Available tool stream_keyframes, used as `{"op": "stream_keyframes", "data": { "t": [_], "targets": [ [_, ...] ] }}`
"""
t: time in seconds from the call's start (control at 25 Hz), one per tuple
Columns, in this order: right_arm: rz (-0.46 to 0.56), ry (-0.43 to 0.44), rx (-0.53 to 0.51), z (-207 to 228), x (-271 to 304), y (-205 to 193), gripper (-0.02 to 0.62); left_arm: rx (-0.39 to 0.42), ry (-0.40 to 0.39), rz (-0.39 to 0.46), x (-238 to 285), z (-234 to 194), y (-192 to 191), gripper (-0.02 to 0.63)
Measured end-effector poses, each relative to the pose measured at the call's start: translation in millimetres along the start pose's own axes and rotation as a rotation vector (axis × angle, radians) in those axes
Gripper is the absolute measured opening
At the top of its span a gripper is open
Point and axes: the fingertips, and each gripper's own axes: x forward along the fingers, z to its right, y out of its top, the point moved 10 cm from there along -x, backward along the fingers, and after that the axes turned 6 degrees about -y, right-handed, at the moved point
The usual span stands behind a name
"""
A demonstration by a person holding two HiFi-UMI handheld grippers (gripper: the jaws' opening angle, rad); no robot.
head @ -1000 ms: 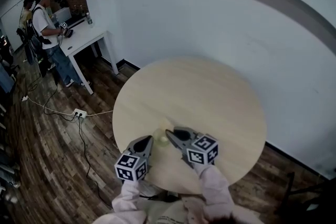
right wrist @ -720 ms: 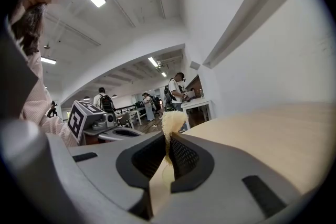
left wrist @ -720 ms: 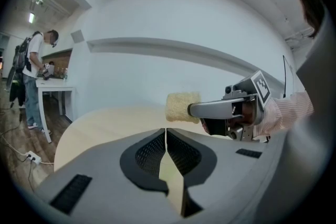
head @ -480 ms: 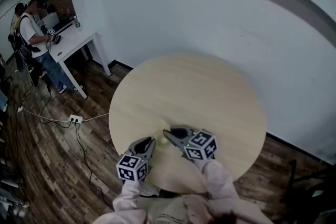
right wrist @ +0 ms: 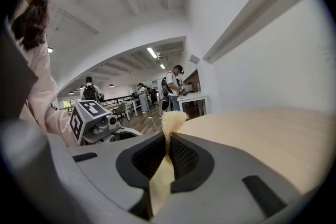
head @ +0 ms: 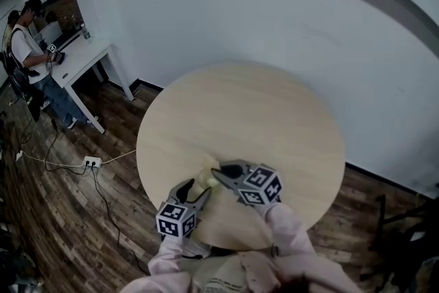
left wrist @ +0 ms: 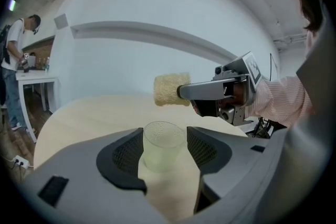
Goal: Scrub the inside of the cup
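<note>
**A:** Starting at the far left of the head view, what stands at 10 o'clock from the table?

**B:** A person at a white desk. A power strip lies on the wooden floor between that desk and the round wooden table.

**A:** And the cup?

**B:** The clear plastic cup stands upright on the table top, out toward 8 o'clock from the table's centre, close to the wearer.

**A:** What is the left gripper doing with it?

**B:** Its jaws have just been opening and now stand apart, one on each side of the cup. The pads sit right beside the cup's wall, but I see no squeeze on it. The cup rests on the wood.

**A:** Moving right?

**B:** In the left gripper view a yellow sponge shows at 12 o'clock from the cup's rim, clear of it. It is pinched at the tip of the right gripper, which reaches in from 3 o'clock.

**A:** How tight is that hold?

**B:** In the right gripper view the jaws are nearly together, with only a thin strip of sponge squashed between the pads and a tuft sticking out past the tips. A pink striped sleeve trails behind that gripper.
</note>
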Motion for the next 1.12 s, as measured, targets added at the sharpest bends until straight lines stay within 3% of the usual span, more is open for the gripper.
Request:
{"op": "stream_keyframes", "data": {
  "t": [0.44,0.72,1.12],
  "targets": [
    [-0.037,-0.013,-0.04,-3,5,-2,0.029,0.03,-0.055,-0.077,19,-6,-21,0.332],
    [-0.106,-0.011,-0.12,-3,12,-4,0.029,0.053,-0.085,-0.073,35,-13,-24,0.391],
    [-0.207,0.016,-0.264,-6,23,-10,0.029,0.08,-0.141,-0.086,53,-22,-25,0.412]
  ]
}}
